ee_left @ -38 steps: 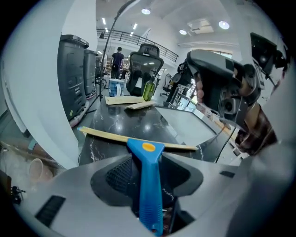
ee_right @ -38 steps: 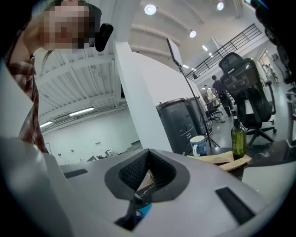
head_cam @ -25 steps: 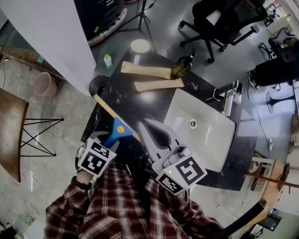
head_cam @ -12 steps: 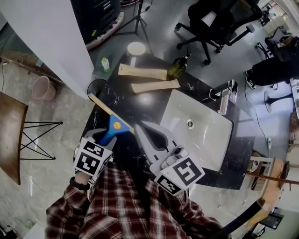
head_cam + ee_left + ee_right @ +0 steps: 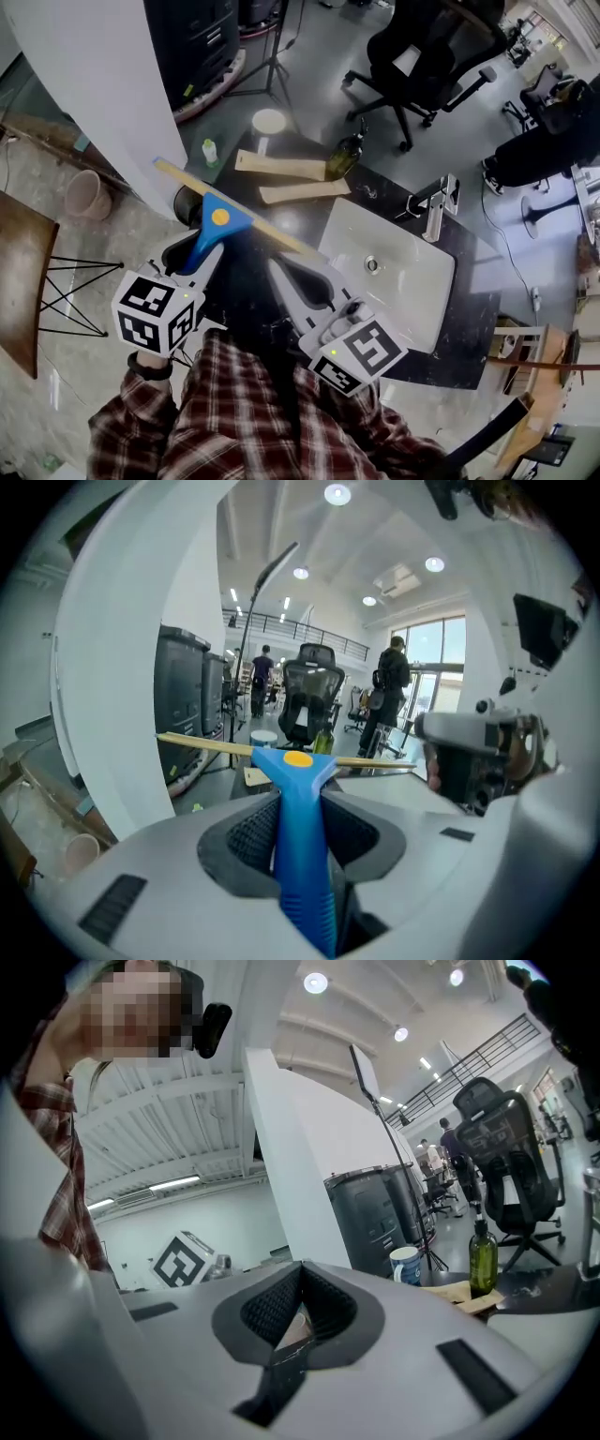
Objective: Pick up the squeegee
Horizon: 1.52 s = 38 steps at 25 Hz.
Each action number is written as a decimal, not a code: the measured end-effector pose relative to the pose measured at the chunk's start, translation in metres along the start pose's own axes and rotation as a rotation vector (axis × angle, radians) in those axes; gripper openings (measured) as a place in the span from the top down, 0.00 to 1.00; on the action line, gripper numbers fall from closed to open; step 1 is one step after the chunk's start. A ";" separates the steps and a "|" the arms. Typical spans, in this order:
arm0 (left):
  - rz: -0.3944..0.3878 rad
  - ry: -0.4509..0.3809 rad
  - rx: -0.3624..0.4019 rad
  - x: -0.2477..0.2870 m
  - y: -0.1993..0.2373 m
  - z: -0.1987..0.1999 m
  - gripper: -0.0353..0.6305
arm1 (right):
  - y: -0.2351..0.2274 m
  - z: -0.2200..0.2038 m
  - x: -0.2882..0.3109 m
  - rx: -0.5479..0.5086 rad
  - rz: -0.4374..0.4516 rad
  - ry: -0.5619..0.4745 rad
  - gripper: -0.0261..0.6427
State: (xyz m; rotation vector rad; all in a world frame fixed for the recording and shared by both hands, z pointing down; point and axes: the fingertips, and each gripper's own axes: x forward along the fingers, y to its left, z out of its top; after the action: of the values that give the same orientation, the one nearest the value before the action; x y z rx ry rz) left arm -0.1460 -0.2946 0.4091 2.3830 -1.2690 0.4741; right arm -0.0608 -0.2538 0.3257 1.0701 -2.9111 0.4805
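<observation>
The squeegee [image 5: 221,223] has a blue handle, a yellow dot on its head and a long pale yellow blade. It hangs in the air above the left edge of the black counter [image 5: 246,208]. My left gripper [image 5: 194,258] is shut on its handle. In the left gripper view the squeegee [image 5: 298,794] stands between the pads of the left gripper [image 5: 300,808], blade across the far end. My right gripper [image 5: 284,267] is over the counter beside the squeegee, jaws together and holding nothing. In its own view the right gripper [image 5: 299,1269] has its tips touching.
A white sink basin [image 5: 398,281] with a chrome faucet [image 5: 435,208] fills the counter's right half. At the far end lie two beige strips [image 5: 277,166], a green bottle [image 5: 341,156] and a white mug [image 5: 268,122]. Office chairs [image 5: 422,52] stand beyond; a pink bucket [image 5: 89,192] sits left.
My left gripper has lifted the squeegee off the counter, up and toward the far end, with the blade now higher. The right gripper has hardly shifted.
</observation>
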 end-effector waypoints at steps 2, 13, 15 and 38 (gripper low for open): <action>-0.002 -0.076 0.007 -0.010 -0.003 0.024 0.74 | 0.000 0.004 -0.002 -0.015 0.002 -0.002 0.94; -0.078 -0.355 -0.011 -0.051 -0.027 0.101 0.74 | -0.021 0.023 -0.025 -0.067 -0.057 -0.043 0.94; -0.088 -0.357 -0.009 -0.050 -0.030 0.103 0.74 | -0.021 0.025 -0.026 -0.072 -0.062 -0.051 0.94; -0.144 -0.346 -0.020 -0.040 -0.048 0.102 0.74 | -0.032 0.025 -0.024 -0.091 -0.077 -0.040 0.94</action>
State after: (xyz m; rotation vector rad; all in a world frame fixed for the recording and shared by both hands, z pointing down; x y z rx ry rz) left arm -0.1161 -0.2924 0.2934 2.5942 -1.2161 0.0037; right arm -0.0194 -0.2690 0.3080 1.1871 -2.8809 0.3243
